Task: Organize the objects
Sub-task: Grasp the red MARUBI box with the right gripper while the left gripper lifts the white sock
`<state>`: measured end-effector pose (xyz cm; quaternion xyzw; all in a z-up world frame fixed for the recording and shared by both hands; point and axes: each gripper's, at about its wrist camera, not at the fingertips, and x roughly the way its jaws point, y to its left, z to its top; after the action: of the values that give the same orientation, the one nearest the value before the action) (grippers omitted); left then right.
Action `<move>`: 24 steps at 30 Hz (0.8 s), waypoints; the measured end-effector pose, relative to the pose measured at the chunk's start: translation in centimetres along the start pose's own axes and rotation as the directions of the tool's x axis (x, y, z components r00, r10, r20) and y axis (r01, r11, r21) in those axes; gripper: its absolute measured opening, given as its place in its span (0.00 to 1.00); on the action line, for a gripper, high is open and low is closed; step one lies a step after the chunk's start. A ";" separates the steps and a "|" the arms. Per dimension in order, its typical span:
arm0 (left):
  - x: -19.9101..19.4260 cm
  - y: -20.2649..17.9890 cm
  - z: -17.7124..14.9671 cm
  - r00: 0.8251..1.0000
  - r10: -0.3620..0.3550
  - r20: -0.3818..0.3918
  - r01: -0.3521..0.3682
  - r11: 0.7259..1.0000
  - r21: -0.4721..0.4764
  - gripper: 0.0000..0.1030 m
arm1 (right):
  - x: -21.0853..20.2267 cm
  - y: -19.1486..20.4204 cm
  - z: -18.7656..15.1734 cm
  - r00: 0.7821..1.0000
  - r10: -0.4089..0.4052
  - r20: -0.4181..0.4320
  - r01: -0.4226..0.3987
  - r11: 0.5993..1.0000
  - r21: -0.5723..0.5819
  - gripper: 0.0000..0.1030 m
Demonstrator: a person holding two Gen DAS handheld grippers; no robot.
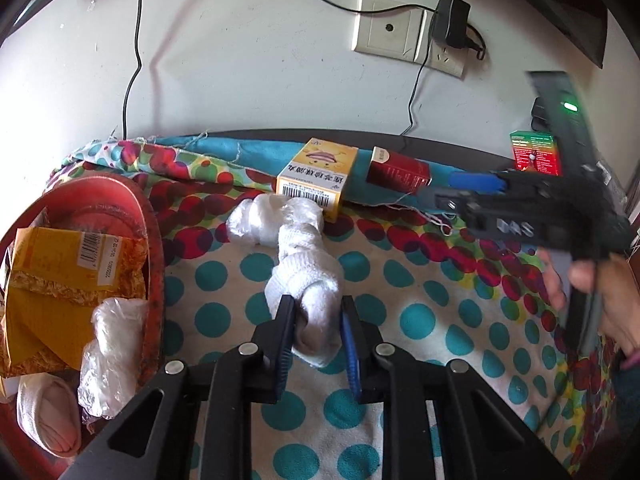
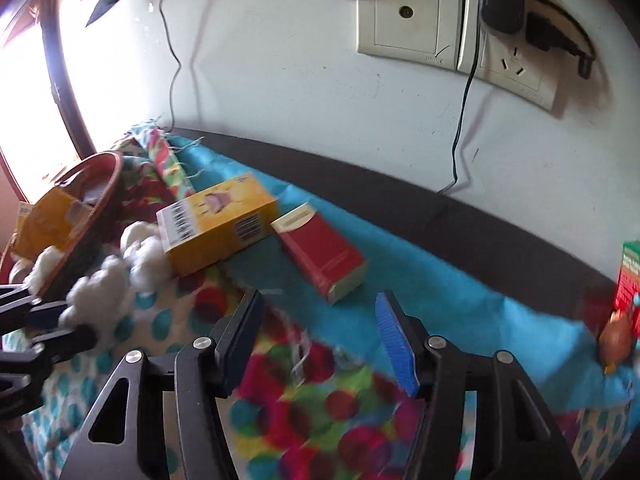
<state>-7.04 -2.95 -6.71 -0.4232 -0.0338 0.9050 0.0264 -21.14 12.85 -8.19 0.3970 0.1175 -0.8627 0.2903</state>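
My left gripper [image 1: 318, 310] is shut on a rolled white sock [image 1: 308, 284] that lies on the polka-dot cloth [image 1: 420, 292]; the sock also shows in the right wrist view [image 2: 104, 292]. A plastic-wrapped white roll [image 1: 260, 220] lies just behind it. A yellow box [image 1: 318, 176] [image 2: 218, 224] and a red box [image 1: 400, 172] [image 2: 322, 252] lie near the wall. My right gripper [image 2: 318, 316] is open and empty, hovering in front of the red box; it shows blurred in the left wrist view [image 1: 476, 184].
A red basket [image 1: 154, 240] [image 2: 86, 216] at the left holds a yellow packet [image 1: 60, 280], a wrapped roll [image 1: 112, 344] and a sock. A green-red box [image 1: 536, 154] [image 2: 630, 280] stands at the right by the wall. Wall sockets [image 1: 400, 32] and cables hang above.
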 end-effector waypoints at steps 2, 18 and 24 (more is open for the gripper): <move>0.0 0.0 0.0 1.000 0.014 0.009 -0.014 1.000 0.011 0.22 | 1.0 -0.6 0.8 1.000 0.017 -0.009 -0.017 1.000 -0.004 0.55; 0.1 1.5 0.0 1.000 0.005 -0.003 -0.005 0.999 -0.044 0.22 | -1.0 2.3 -0.9 0.998 -0.024 0.055 0.020 0.997 0.080 0.29; -0.2 0.8 0.0 1.000 -0.002 0.001 0.002 0.999 -0.036 0.22 | -4.2 4.6 -4.7 0.989 -0.122 0.086 0.106 0.980 0.166 0.29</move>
<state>-6.92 -3.73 -6.67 -0.4233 -0.0508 0.9044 0.0197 -13.29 12.90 -7.96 0.3699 0.0561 -0.9027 0.2127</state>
